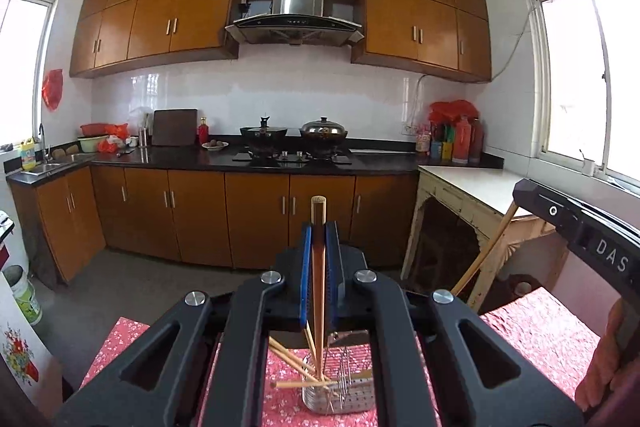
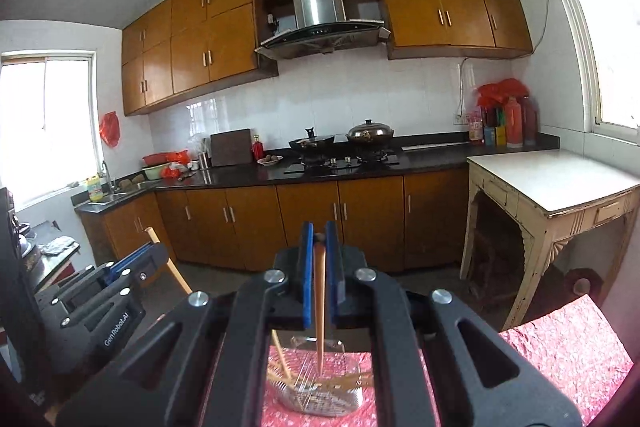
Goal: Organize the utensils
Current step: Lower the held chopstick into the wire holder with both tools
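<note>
Left gripper (image 1: 319,227), seen from its own wrist camera: the blue-padded jaws are clenched on a single brown chopstick (image 1: 318,267), held upright, with its blunt top end rising above the jaw tips and its lower end reaching down into a metal utensil holder (image 1: 340,397). The holder stands on a tabletop covered with a red flowered cloth (image 1: 540,331); several pale chopsticks (image 1: 296,367) lean or lie across it at angles, some with ends sticking out over the rim.

Right gripper (image 2: 319,239), seen from its own wrist camera: the jaws are clenched on a second brown chopstick (image 2: 319,307), also near upright, its tapered tip pointing down over the wire holder (image 2: 320,399). The upper end barely clears the jaw tips. The holder is blurred here, so whether the tip touches it cannot be told.

The two grippers are close together above the holder; in the right view the left gripper (image 2: 132,259) appears at the lower left, its chopstick (image 2: 168,259) tilted.

Background: kitchen cabinets (image 1: 256,219), a stove (image 1: 296,157) with two lidded pans, and a white side table (image 2: 552,183).
</note>
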Available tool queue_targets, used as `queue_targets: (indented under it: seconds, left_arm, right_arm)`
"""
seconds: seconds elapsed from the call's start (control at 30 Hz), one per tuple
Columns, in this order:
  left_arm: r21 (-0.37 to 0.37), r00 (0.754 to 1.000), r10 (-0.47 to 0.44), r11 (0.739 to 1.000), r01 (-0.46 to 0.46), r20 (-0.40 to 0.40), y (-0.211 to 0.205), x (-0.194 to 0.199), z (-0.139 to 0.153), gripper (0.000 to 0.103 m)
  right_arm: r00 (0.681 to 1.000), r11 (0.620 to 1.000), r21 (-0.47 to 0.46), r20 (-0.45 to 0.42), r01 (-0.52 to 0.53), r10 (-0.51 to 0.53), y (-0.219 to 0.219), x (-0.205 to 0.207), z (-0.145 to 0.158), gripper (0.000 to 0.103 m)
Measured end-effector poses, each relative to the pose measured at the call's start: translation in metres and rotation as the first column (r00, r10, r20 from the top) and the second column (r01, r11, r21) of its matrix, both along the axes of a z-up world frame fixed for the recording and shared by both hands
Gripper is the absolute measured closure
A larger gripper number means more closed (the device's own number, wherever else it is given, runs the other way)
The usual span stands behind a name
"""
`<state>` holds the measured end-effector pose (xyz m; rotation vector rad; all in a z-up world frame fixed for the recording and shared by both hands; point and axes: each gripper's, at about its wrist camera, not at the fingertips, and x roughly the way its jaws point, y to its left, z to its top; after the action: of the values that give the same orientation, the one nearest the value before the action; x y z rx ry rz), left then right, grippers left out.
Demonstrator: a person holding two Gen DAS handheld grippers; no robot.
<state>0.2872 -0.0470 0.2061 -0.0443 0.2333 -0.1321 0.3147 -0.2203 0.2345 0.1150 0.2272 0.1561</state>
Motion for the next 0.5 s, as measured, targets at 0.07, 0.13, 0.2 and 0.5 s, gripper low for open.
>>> queue_targets:
  seconds: [0.07, 0.13, 0.2, 0.5]
  left_arm:
    - [-0.027, 1.000, 0.010, 1.000, -0.010, -0.023, 0.002, 0.019, -0.009, 0.096]
    - [-0.053, 0.999, 0.007, 0.999, -0.010, -0.047, 0.004, 0.031, -0.017, 0.096]
    - [-0.060, 0.998, 0.008, 0.998, -0.011, -0.056, 0.004, 0.041, -0.024, 0.096]
    - [-0.029, 0.993, -0.007, 1.000, 0.004, -0.117, -0.006, 0.067, -0.054, 0.096]
  right_arm:
    - [1.000, 1.000, 0.007, -0.024, 0.000, 0.000, -0.001, 0.021, -0.010, 0.096]
    - [0.999, 1.000, 0.015, -0.050, 0.000, 0.001, -0.002, 0.038, -0.020, 0.096]
    - [0.997, 0.999, 0.039, -0.078, -0.010, 0.013, -0.005, 0.054, -0.032, 0.096]
    - [0.987, 0.997, 0.064, -0.159, -0.030, 0.040, -0.009, 0.095, -0.069, 0.096]
